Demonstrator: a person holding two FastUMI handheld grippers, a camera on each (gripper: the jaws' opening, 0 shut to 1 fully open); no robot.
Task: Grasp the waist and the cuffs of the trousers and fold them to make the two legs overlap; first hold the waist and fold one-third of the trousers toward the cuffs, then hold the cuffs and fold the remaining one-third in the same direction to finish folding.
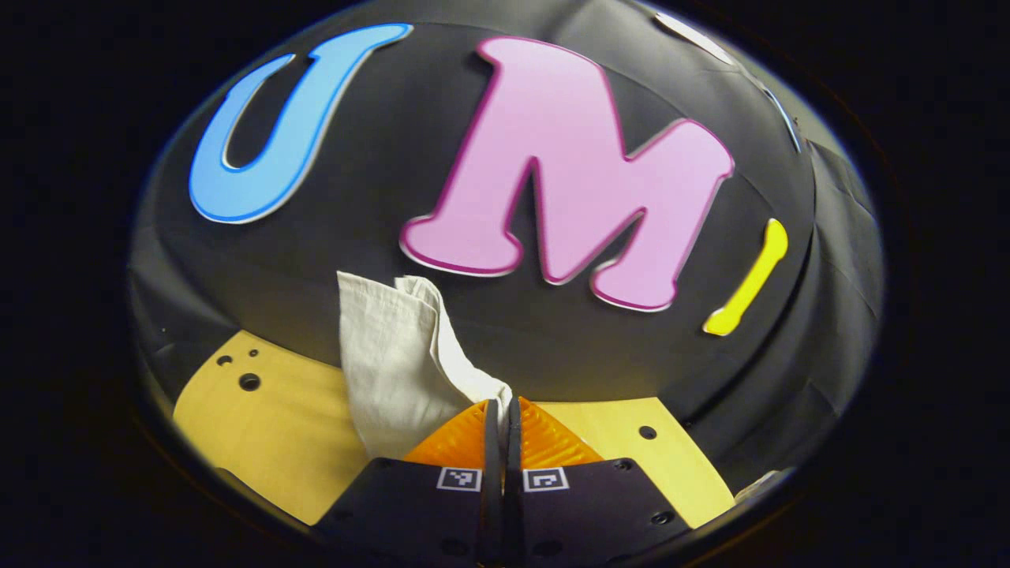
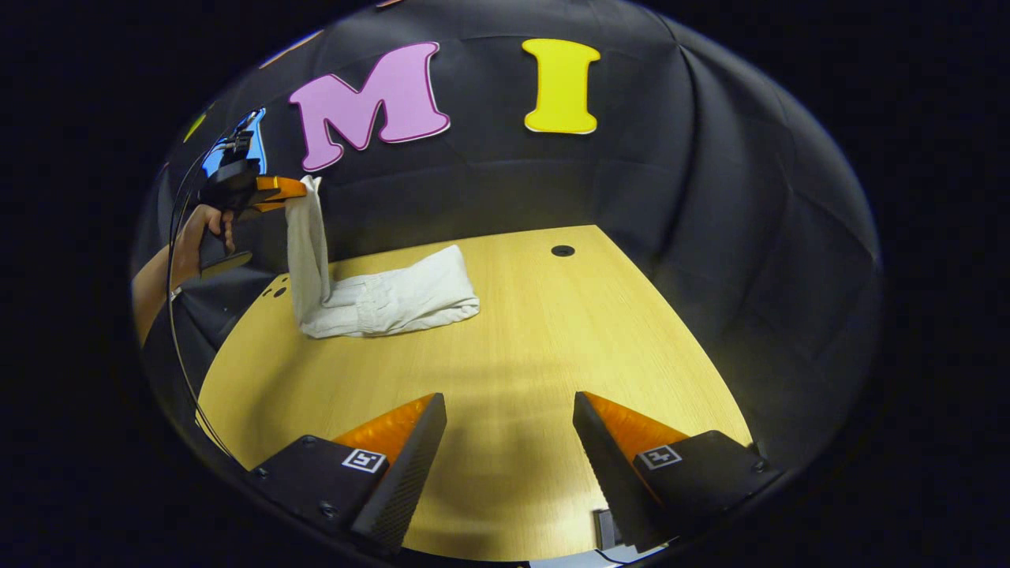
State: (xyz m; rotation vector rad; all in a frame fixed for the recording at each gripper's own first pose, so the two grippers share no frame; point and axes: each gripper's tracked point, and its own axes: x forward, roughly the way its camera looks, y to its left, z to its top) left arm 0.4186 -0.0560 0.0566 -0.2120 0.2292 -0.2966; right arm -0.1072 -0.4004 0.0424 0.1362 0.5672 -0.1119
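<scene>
Left gripper [image 1: 502, 410]: fingers pinched together on one end of the cream, crinkled cloth trousers [image 2: 379, 296], lifted upright. Remainder lies folded, soft and rumpled, on the far left of the pale wood-grain tabletop [image 2: 552, 331]. Right gripper [image 2: 509, 410]: fingers spread apart, holding nothing, above the near tabletop.

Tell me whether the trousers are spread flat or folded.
Partly folded: the trousers lie bunched on the table, one end lifted by the left gripper.

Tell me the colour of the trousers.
Off-white, plain, no pattern. The trousers show best in the right gripper view, one end lifted by the left tongs.
</scene>
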